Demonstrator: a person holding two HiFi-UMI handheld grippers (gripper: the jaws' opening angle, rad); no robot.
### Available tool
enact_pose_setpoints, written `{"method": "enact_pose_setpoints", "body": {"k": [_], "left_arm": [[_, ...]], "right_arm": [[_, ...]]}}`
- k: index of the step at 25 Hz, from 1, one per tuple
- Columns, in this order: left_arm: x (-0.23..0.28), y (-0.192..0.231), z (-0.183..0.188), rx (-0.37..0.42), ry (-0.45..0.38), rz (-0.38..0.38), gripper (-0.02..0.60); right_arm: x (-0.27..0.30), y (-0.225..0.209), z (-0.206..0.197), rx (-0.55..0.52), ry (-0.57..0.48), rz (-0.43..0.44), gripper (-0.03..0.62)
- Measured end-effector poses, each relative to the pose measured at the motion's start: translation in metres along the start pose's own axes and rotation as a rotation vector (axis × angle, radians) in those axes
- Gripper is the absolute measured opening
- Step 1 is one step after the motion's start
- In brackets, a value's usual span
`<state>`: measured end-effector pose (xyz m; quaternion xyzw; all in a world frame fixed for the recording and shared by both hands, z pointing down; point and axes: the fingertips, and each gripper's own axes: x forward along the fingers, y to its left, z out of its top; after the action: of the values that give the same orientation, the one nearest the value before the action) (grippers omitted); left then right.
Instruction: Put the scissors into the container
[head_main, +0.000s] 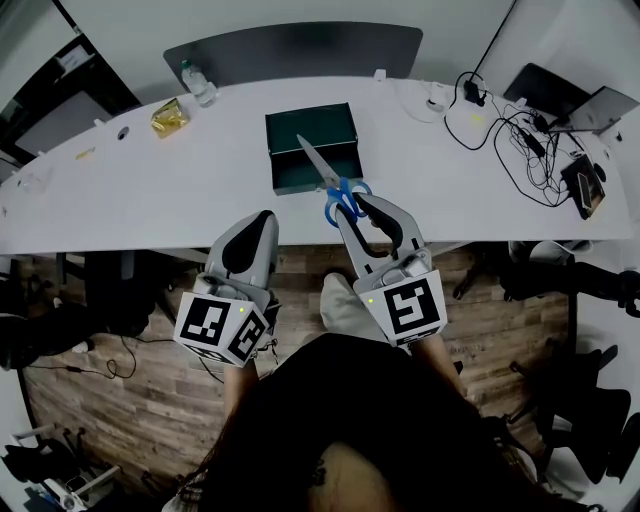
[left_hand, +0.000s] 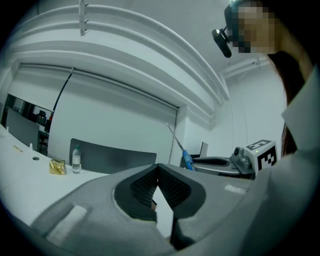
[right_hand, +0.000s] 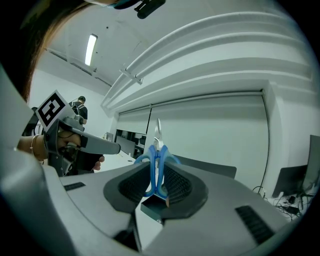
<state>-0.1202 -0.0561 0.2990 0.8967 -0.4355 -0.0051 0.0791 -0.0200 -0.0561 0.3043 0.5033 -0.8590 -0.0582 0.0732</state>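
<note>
Blue-handled scissors (head_main: 335, 185) are carried by their finger loops alone, so the long steel blades project unsupported beyond the right claw (head_main: 355, 205). The likely fault from here is rotation of the scissors in the pads: a grip on the rounded plastic loops gives little resistance to twist, and the blades may droop or swing during lowering. A second risk is that the blade tip strikes the near wall of the dark green container (head_main: 285, 165). This box looks light and nothing restrains it, so contact may push it across the white surface (head_main: 150, 190). A third risk is release at a shallow angle, which may leave the scissors bridging the rim and not lying inside. The right claw is closed on the blue loops, with the pads pressing both sides and the blades closed. In the head view the blade tip lies over the container while the handles sit above the near edge of the surface. The left claw (head_main: 255, 225) is closed at the tips, holds nothing, and stands apart from the container.
</note>
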Motion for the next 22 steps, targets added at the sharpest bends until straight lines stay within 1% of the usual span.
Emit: {"method": "enact_pose_setpoints", "body": {"k": [4, 10, 22], "left_arm": [[0.015, 0.008, 0.002, -0.002, 0.003, -0.003, 0.011], [0.039, 0.02, 0.006, -0.007, 0.008, -0.005, 0.011], [0.083, 0.049, 0.012, -0.015, 0.01, 0.02, 0.011]], "right_arm": [[0.014, -0.009, -0.003, -0.015, 0.007, 0.008, 0.092], [0.035, -0.026, -0.008, -0.011, 0.031, 0.008, 0.092], [0.081, -0.05, -0.025, -0.057, 0.071, 0.07, 0.092]]}}
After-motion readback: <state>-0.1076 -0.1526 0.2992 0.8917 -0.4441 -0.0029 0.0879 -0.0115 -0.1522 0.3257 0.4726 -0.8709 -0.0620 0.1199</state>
